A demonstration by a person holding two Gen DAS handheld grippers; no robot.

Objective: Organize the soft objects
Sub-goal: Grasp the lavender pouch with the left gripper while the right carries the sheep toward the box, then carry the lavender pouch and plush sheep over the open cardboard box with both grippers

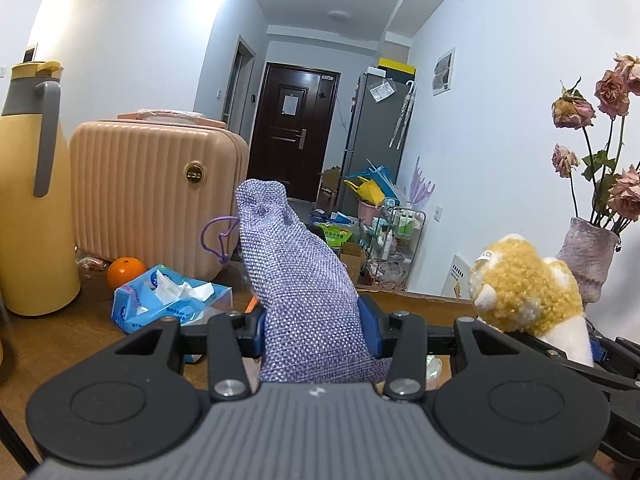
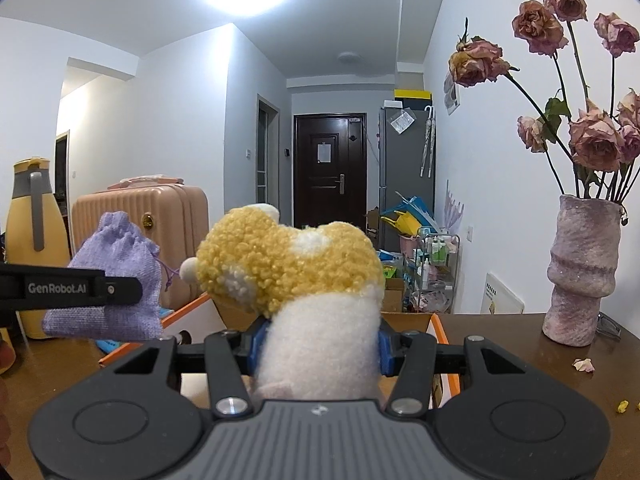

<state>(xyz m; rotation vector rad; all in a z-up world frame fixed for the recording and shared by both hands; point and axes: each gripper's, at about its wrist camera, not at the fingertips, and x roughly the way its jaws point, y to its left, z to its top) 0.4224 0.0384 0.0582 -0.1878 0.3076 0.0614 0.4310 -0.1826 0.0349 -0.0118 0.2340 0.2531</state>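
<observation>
My left gripper (image 1: pixel 314 332) is shut on a lilac woven drawstring pouch (image 1: pixel 298 280), which stands up between its blue pads above the wooden table. The same pouch (image 2: pixel 116 276) shows at the left of the right wrist view, with a black finger (image 2: pixel 80 288) of the left gripper across it. My right gripper (image 2: pixel 320 348) is shut on a yellow and white plush toy (image 2: pixel 296 268) by its white lower part. That plush toy (image 1: pixel 528 292) appears at the right of the left wrist view. Below and behind the plush lies an orange-edged cardboard box (image 2: pixel 438 326), open at the top.
On the wooden table (image 1: pixel 52 344) stand a yellow thermos jug (image 1: pixel 32 208), a pink ribbed case (image 1: pixel 152 196), an orange (image 1: pixel 126 271) and a blue tissue pack (image 1: pixel 172 300). A mauve vase (image 2: pixel 582 272) of dried roses stands at the right. A hallway with clutter lies beyond.
</observation>
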